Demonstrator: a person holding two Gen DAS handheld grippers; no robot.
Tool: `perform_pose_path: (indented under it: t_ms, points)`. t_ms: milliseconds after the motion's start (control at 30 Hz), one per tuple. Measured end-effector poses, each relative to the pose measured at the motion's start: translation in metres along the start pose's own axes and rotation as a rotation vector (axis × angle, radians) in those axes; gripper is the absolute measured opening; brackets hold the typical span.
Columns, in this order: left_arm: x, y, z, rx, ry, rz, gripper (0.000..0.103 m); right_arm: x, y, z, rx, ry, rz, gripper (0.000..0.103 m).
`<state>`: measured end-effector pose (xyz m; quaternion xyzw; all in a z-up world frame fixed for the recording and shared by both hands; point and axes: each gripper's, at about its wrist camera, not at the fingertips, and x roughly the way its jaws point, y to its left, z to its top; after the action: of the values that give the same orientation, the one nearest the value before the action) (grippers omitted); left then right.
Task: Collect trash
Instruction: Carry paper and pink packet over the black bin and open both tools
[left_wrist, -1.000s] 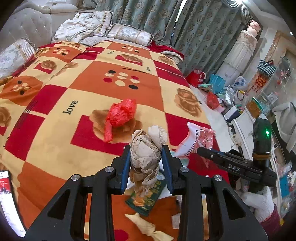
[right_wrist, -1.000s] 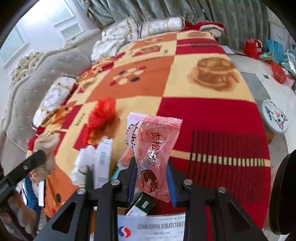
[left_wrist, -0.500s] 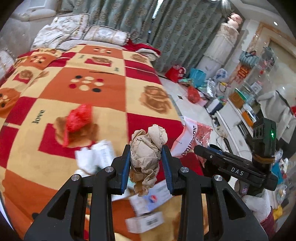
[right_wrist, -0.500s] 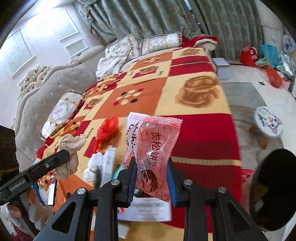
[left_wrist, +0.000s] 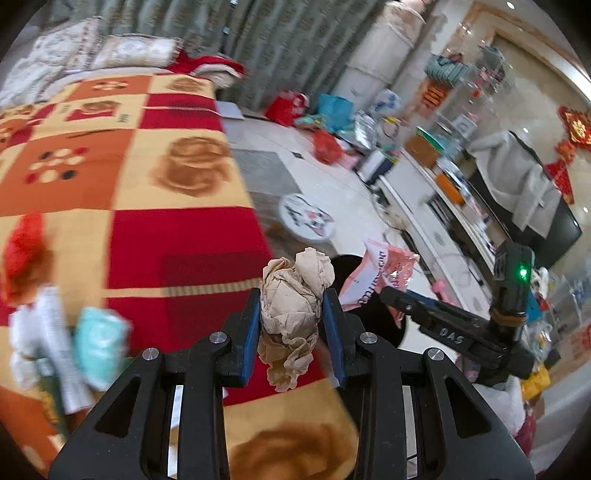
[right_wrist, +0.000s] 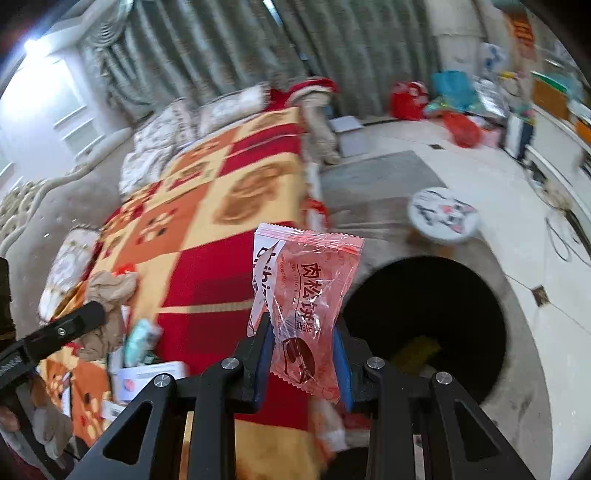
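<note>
My left gripper is shut on a crumpled brown paper ball, held above the edge of the bed. My right gripper is shut on a pink snack wrapper; the wrapper also shows in the left wrist view. A round black trash bin stands on the floor beside the bed, just right of the wrapper, with something yellow inside. More trash lies on the blanket: a red plastic bag, white paper and a teal packet.
The bed has a red, orange and yellow checked blanket. A small round white stool with a cat face stands on the floor past the bin. Bags and clutter line the far wall by a white cabinet.
Both grippers have swung right, off the bed's middle toward its edge and the floor, each still holding its trash. The black bin has come fully into the right wrist view.
</note>
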<state>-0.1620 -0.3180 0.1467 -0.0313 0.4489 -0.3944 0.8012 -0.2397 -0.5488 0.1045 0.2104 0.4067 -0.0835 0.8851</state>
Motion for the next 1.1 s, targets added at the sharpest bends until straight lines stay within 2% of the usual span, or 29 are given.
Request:
perform_pose_path:
  t_ms: [267,400,467,567,600,700,1100]
  points:
    - [0.072,-0.051,0.003,0.014,0.096,-0.082,0.03,-0.005,-0.058,-0.007,0.085,0.005,-0.067,0.029]
    - [0.096,-0.065,0.002,0.005,0.111,-0.122,0.032,-0.007,-0.077,-0.007,0.107,0.0,-0.101,0.029]
    - [0.104,-0.069,0.003,-0.003,0.108,-0.137,0.041,-0.007,-0.084,-0.006,0.123,0.001,-0.108,0.03]
    - [0.111,-0.073,0.005,-0.011,0.101,-0.163,0.06,-0.007,-0.089,-0.006,0.139,-0.007,-0.12,0.044]
    - [0.11,-0.072,0.005,-0.016,0.101,-0.166,0.06,-0.007,-0.091,-0.006,0.144,-0.012,-0.125,0.045]
    - [0.108,-0.071,0.006,-0.009,0.104,-0.147,0.061,-0.004,-0.092,-0.007,0.14,0.0,-0.129,0.046]
    - [0.064,-0.042,0.0,0.027,0.045,0.057,0.061,0.013,-0.049,-0.009,0.075,0.027,-0.066,0.047]
